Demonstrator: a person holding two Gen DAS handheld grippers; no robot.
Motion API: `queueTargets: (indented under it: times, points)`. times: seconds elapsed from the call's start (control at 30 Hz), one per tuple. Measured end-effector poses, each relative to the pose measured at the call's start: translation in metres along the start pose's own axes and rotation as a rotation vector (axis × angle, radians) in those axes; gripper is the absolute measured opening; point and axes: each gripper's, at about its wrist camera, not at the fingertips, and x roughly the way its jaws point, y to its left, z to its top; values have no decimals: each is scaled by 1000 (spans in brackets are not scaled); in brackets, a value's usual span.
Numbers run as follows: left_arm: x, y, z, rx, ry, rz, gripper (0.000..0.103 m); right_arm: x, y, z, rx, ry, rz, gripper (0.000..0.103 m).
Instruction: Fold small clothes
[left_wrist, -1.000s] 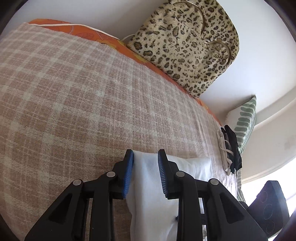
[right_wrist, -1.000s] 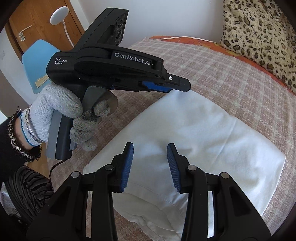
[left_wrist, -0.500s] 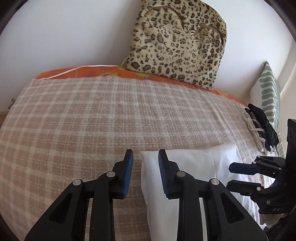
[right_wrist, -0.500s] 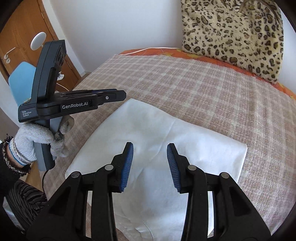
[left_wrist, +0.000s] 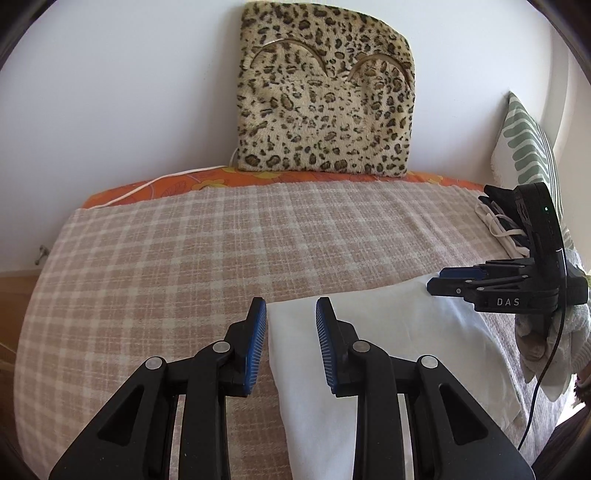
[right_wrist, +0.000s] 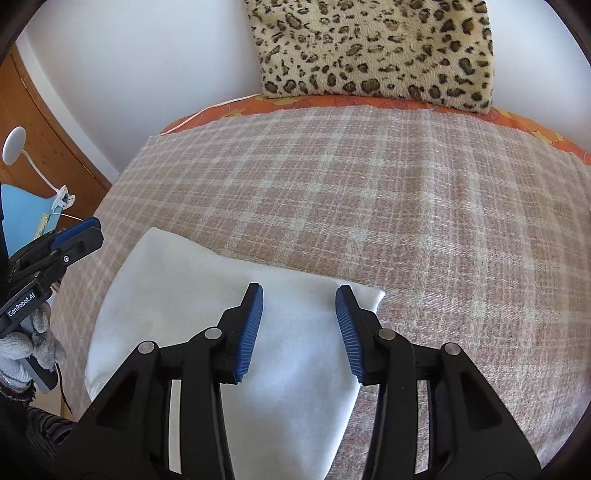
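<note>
Partly hidden: white garment (right_wrist: 177, 295) behind right claw (right_wrist: 299, 325) | near edge cropped

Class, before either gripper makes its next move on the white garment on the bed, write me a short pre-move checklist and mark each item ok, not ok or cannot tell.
1. White garment lies flat on the plaid blanket: ok.
2. Left gripper empty, jaws apart: ok.
3. Right gripper empty, jaws apart: ok.
4. Garment corner in view near the right gripper: ok.
5. Grippers clear of each other: ok.
6. Fold finished: cannot tell.
</note>
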Motion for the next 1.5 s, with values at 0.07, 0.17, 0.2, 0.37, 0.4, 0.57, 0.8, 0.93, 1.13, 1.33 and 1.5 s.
queueTargets:
  times: [0.07, 0.17, 0.2, 0.37, 0.4, 0.57, 0.8, 0.93, 1.13, 1.33, 1.5]
  points:
    - [0, 1, 0, -3, 2, 0, 26, -1, -5, 1, 8, -6, -27, 43]
    - [-3, 2, -2, -10, 5, -2, 27, -5, -10, 1, 36, -16, -28, 44]
    - [-4, 3, -2, -22, 9, -9, 28, -7, -12, 1, 40, -22, -31, 45]
    - [-17, 13, -7, -129, 31, -91, 50, -16, -25, 2, 104, -53, 13, 57]
    - [-20, 14, -8, -152, 38, -112, 52, -19, -29, 3, 123, -62, 33, 57]
    - [-35, 23, -23, -284, 63, -206, 60, -36, -52, 0, 227, -104, 116, 59]
    - [-52, 33, -62, -489, 111, -292, 60, -40, -62, -14, 256, -84, 195, 59]
    - [-55, 39, -86, -554, 138, -283, 60, -35, -59, -22, 222, -55, 213, 59]
    - [-53, 43, -110, -623, 179, -326, 60, -23, -62, -28, 232, -36, 265, 59]
    - [-44, 37, -113, -643, 205, -378, 60, -8, -71, -28, 275, -4, 330, 59]
    - [-39, 36, -115, -666, 202, -397, 60, -4, -74, -25, 275, -9, 360, 59]
